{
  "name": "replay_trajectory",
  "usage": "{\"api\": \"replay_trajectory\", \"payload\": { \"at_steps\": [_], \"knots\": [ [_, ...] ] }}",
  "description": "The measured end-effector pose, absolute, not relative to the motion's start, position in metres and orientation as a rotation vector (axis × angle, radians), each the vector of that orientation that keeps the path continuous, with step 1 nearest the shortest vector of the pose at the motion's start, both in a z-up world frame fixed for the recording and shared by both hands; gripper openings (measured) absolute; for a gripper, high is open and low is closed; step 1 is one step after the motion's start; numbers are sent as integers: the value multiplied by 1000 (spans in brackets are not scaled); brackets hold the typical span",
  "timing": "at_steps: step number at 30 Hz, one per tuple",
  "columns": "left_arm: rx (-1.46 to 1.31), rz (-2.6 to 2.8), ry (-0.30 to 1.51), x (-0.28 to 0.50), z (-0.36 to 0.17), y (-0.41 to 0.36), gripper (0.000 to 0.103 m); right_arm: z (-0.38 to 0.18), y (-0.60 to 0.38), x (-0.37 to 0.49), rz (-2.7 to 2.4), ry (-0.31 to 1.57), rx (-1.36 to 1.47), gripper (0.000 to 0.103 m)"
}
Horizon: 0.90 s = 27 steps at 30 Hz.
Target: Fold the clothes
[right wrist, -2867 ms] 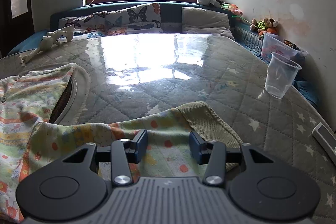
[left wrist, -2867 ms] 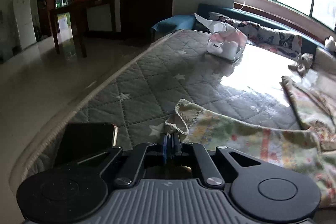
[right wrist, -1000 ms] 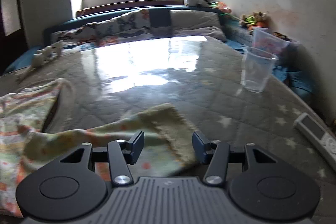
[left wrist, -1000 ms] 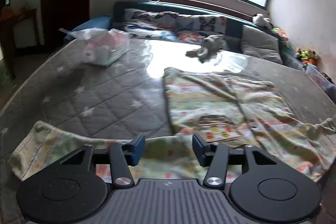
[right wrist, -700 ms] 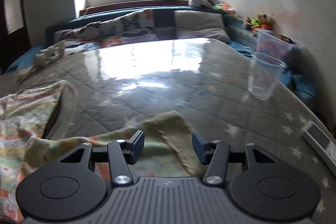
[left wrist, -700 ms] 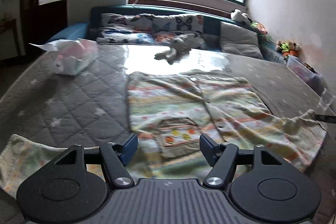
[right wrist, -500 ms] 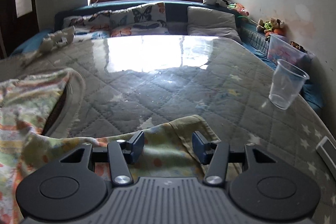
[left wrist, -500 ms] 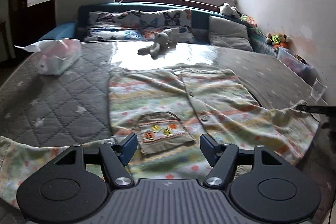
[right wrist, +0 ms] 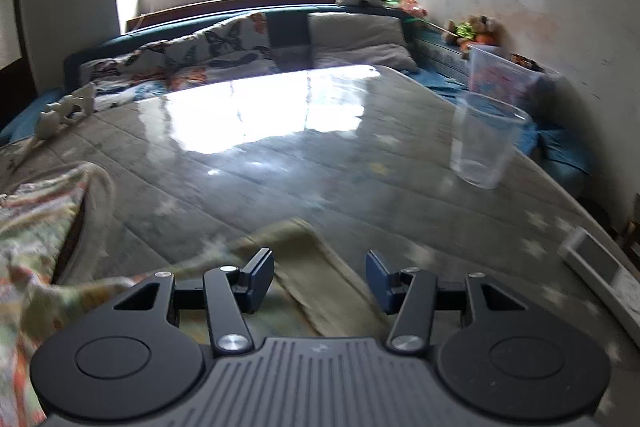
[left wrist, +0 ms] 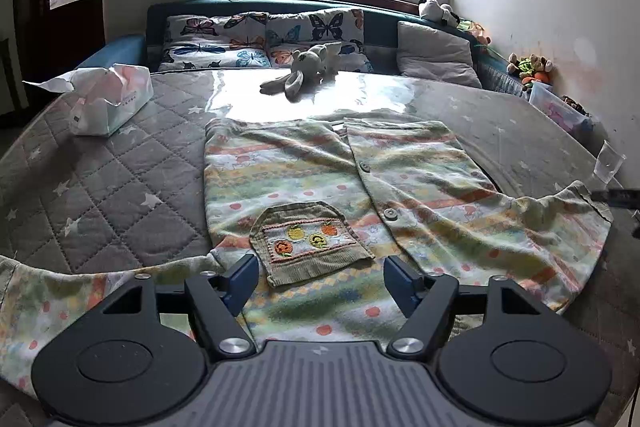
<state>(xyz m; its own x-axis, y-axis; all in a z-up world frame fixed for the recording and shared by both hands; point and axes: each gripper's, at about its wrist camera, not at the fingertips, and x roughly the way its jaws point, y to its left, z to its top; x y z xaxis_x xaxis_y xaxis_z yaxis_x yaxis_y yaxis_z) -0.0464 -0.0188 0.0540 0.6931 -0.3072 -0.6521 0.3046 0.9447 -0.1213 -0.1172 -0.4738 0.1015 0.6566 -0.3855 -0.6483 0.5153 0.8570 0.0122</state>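
Right gripper (right wrist: 320, 279) jaws apart above garment cuff (right wrist: 316, 267), plastic cup (right wrist: 486, 143) nearby

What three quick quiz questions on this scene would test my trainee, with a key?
1. True or false: the left tool is shut on the shirt.
2. Which thing stands on the bed ahead and right of the right tool: A) clear cup B) kettle C) vase?
3. Fill in: the shirt's pocket bears stitched ____ shapes.

Key:
1. False; both tools are open.
2. A, the cup.
3. Fruit.
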Motion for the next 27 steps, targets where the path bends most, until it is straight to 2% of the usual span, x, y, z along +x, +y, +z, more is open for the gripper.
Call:
{"api": "replay_trajectory", "payload": {
  "at_steps": [4, 10, 11, 14, 16, 21, 27],
  "knots": [
    [2, -361, 729, -47, 54, -25, 77, 98, -478, -139, -530, 694, 230, 52],
    [7, -374, 706, -51, 58, -33, 92, 90, -475, -142, -535, 678, 260, 50],
    [8, -376, 700, -52, 59, -34, 96, 90, -473, -141, -533, 675, 258, 47],
    [13, -377, 687, -54, 61, -35, 103, 91, -469, -137, -525, 666, 253, 32],
    [17, -371, 689, -53, 61, -36, 103, 94, -465, -137, -511, 655, 256, 11],
    [20, -362, 703, -52, 57, -36, 103, 104, -457, -136, -476, 626, 263, 7],
    [20, -353, 719, -51, 53, -33, 103, 147, -425, -131, -321, 565, 223, 7]
  ]
}}
